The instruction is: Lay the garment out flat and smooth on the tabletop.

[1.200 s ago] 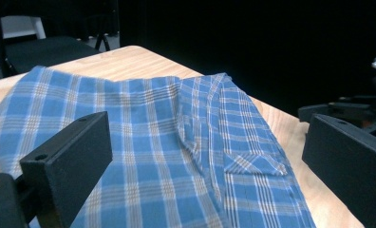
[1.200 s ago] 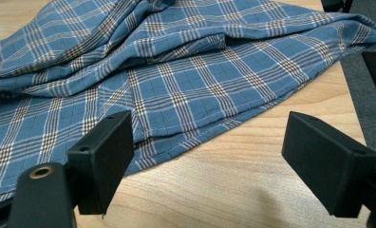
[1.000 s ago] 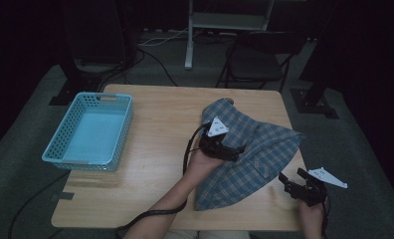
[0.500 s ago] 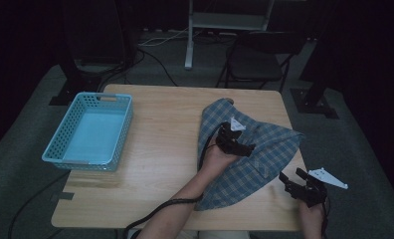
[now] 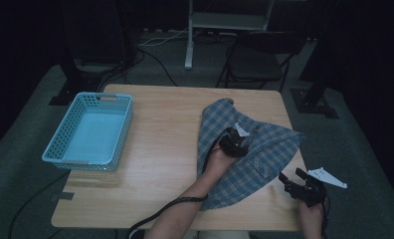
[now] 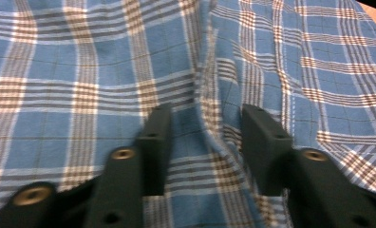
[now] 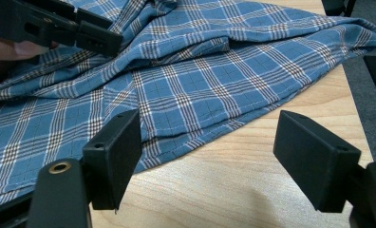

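Right now the plaid cloth (image 5: 249, 154) lies crumpled over the tabletop's right half, reaching the near edge. Left gripper (image 5: 237, 143) presses into its middle — jaws have just been closing around a raised fold, contact unclear. Right gripper (image 5: 295, 182) hovers wide open at the near right corner — holding nothing.

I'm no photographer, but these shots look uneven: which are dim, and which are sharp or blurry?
High view: dim, murky room, lit table. Left gripper view: plaid cloth and jaws slightly smeared by blur. Right gripper view: bright, cloth weave crisp, soft shadow on wood beneath the right gripper.
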Demonstrator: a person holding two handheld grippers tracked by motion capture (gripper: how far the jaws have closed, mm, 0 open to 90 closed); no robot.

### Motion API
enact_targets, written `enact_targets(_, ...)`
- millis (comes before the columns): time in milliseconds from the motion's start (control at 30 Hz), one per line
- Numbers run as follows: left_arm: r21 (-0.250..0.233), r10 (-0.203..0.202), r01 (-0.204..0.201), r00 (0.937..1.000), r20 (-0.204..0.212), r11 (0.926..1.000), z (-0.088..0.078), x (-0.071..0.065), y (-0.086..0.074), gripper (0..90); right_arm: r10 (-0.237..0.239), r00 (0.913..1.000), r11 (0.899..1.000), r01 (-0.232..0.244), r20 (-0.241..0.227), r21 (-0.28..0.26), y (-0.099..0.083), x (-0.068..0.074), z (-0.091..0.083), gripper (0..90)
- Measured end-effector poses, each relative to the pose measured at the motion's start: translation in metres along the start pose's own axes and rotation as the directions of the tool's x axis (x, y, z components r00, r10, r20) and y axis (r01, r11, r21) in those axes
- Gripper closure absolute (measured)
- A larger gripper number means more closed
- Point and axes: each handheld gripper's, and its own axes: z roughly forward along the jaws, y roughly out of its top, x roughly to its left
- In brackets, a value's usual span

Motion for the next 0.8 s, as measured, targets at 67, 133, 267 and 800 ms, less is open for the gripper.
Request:
enact_targets(67, -0.006, 0.000, 0.000, 1.0000, 0.009, 1.0000, -0.002, 0.002, -0.001, 64.8, 0.001, 1.0000, 1.000, -0.001, 0.003, 0.003, 0.000, 0.000, 0.000, 24.0)
enact_targets(133, -0.024, -0.007, 0.008, 0.9990, 0.045, 0.9997, -0.005, 0.005, -0.002, 77.7, 0.002, 1.0000, 1.000, -0.002, 0.004, 0.005, 0.000, 0.000, 0.000, 24.0)
enact_targets(267, -0.047, -0.044, 0.048, 0.9948, 0.092, 0.9977, -0.013, 0.009, 0.000, 88.0, 0.001, 1.0000, 1.000, -0.001, 0.007, 0.008, 0.000, 0.000, 0.001, 24.0)
enact_targets(800, -0.216, -0.153, 0.176, 0.9808, 0.121, 0.9602, -0.096, 0.058, -0.001, 88.6, -0.003, 0.9999, 1.000, 0.003, 0.013, 0.019, 0.001, 0.001, 0.002, 24.0)
